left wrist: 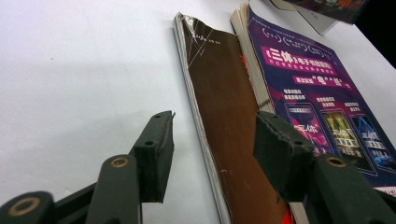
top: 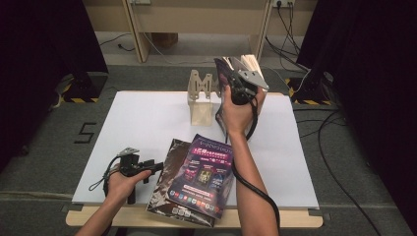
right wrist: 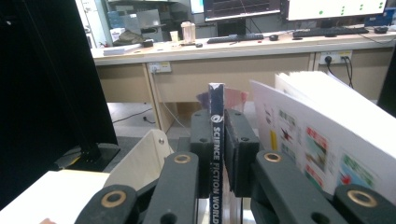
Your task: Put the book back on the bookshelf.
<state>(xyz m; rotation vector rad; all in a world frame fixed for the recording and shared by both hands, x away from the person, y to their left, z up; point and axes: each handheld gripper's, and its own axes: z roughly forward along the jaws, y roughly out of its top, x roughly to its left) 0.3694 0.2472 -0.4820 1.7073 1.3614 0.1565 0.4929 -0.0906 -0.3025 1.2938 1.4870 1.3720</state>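
My right gripper (top: pixel 241 91) is raised above the back of the table, shut on the spine of a magazine (right wrist: pixel 216 102) marked "Science Fiction World". Its pages (right wrist: pixel 327 140) fan out to the right of the jaws. Just left of and below it stands a wooden rack (top: pixel 201 101), whose pale side (right wrist: pixel 140 158) appears in the right gripper view. A purple-covered magazine (top: pixel 206 174) lies on a brown one (top: pixel 164 182) at the table's front. My left gripper (top: pixel 155 166) rests low at the brown magazine's left edge (left wrist: pixel 224 116), open, the edge lying between its jaws (left wrist: pixel 212 126) untouched.
A white sheet (top: pixel 147 123) covers the tabletop, bare at the left and right. Black curtains flank the table, cables run on the floor at the right, and a wooden desk (right wrist: pixel 233 60) stands behind.
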